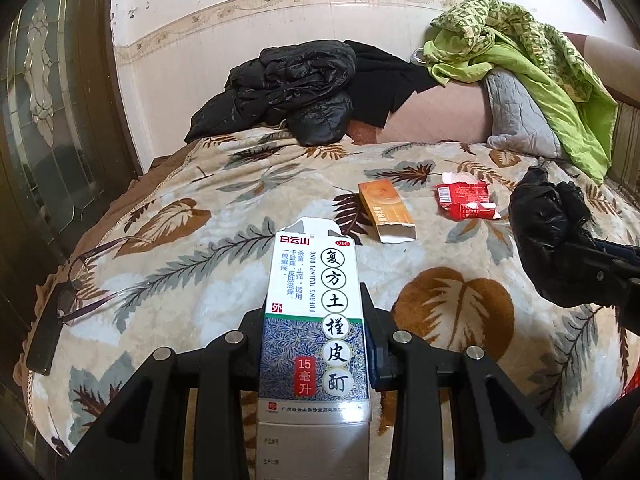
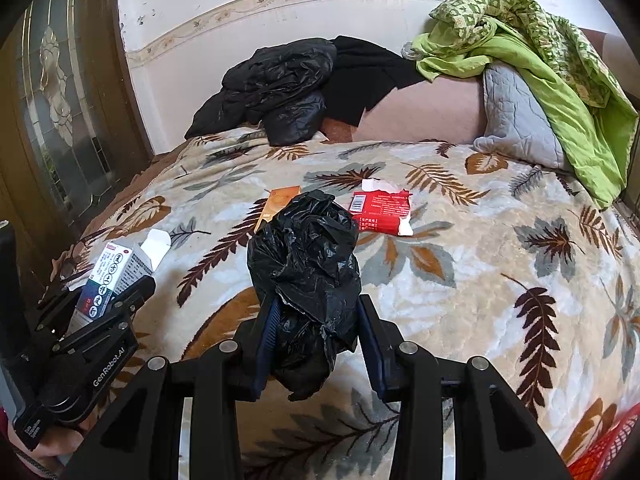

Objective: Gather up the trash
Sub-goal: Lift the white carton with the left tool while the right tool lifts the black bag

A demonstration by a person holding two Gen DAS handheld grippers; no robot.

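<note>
Left fingers [image 1: 316, 344] clamp a glossy cardboard box [image 1: 316, 320]; right fingers [image 2: 316, 336] pinch a crinkled black bag [image 2: 308, 264].

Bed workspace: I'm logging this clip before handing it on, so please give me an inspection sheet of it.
Surface: leaf-patterned blanket covering the bed.
Job's things: white medicine box held in the left gripper; crumpled black plastic bag in the right gripper; orange box and torn red packet lying apart on the blanket.
Clutter: eyeglasses and a dark flat object, cannot tell what, near the left edge; black jacket, green cloth and grey quilted pillow at the far end.
Grippers: both shut on their loads.
Cables: nothing seen.
Surroundings: white wall with patterned border; glass-panelled door at left.
</note>
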